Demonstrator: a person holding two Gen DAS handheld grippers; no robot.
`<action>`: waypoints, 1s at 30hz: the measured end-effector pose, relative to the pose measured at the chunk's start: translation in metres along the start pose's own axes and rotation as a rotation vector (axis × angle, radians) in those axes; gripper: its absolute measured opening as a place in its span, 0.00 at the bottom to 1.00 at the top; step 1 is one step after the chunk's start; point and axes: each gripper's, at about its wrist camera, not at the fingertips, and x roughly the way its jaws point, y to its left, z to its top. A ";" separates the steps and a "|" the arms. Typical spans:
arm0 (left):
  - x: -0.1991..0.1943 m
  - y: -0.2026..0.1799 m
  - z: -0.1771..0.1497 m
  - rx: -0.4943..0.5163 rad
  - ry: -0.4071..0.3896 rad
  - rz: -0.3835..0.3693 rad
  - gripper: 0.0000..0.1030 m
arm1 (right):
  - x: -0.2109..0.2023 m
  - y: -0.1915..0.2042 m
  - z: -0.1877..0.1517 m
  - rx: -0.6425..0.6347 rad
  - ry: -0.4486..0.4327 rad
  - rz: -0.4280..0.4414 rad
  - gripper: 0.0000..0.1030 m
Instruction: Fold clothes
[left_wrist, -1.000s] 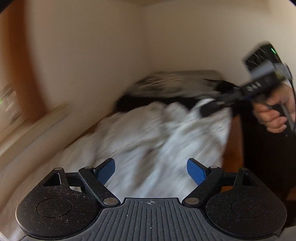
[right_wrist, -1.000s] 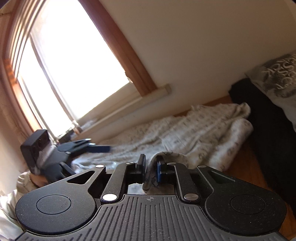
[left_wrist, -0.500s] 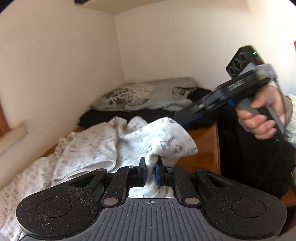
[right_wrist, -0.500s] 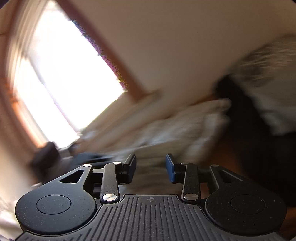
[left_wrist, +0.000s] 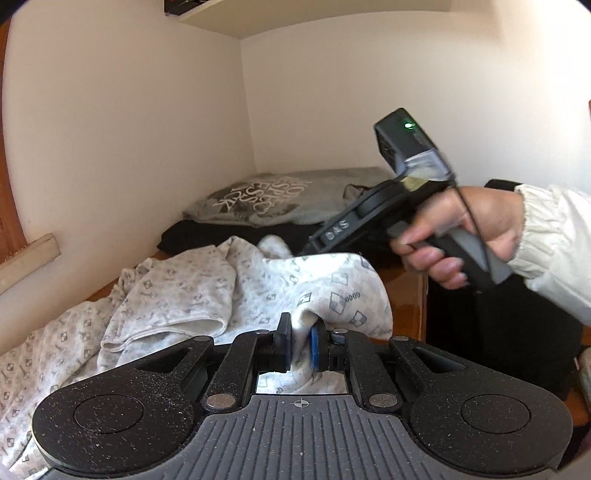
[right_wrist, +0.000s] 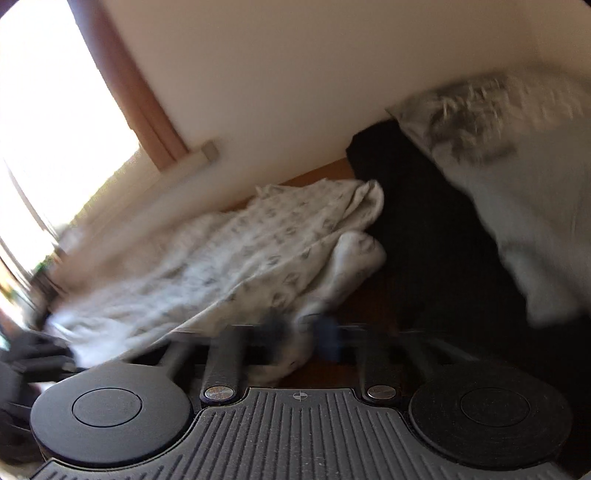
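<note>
A white garment with a small grey print (left_wrist: 177, 295) lies crumpled on a wooden table (left_wrist: 406, 295). My left gripper (left_wrist: 300, 341) is shut on a raised fold of it near the table's right edge. A person's hand (left_wrist: 461, 236) holds my right gripper (left_wrist: 314, 245) just beyond that fold, with its tips dipping behind the cloth. The right wrist view is blurred. There my right gripper (right_wrist: 301, 330) is closing on an edge of the garment (right_wrist: 258, 251), and cloth fills the narrow gap between the jaws. My left gripper (right_wrist: 33, 354) shows dark at the far left.
A grey printed shirt (left_wrist: 280, 199) lies on a black garment (left_wrist: 229, 236) in the far corner, hard against the walls. A window (right_wrist: 55, 110) with a wooden frame and a sill (left_wrist: 29, 258) runs along the left wall. The table drops off at its right edge.
My left gripper went from open to shut on a fold and has since held still. My right gripper let go of its fold, opened, swung down toward the garment's end and closed again.
</note>
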 end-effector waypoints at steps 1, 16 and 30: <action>0.001 0.001 0.000 -0.005 0.002 -0.011 0.10 | -0.001 0.002 0.004 -0.017 -0.029 -0.024 0.04; 0.032 0.000 0.004 -0.108 0.057 -0.086 0.44 | 0.000 0.006 0.026 -0.098 -0.160 -0.239 0.37; -0.107 0.043 -0.052 -0.182 0.072 0.198 0.71 | -0.066 0.045 -0.047 -0.125 -0.187 -0.116 0.50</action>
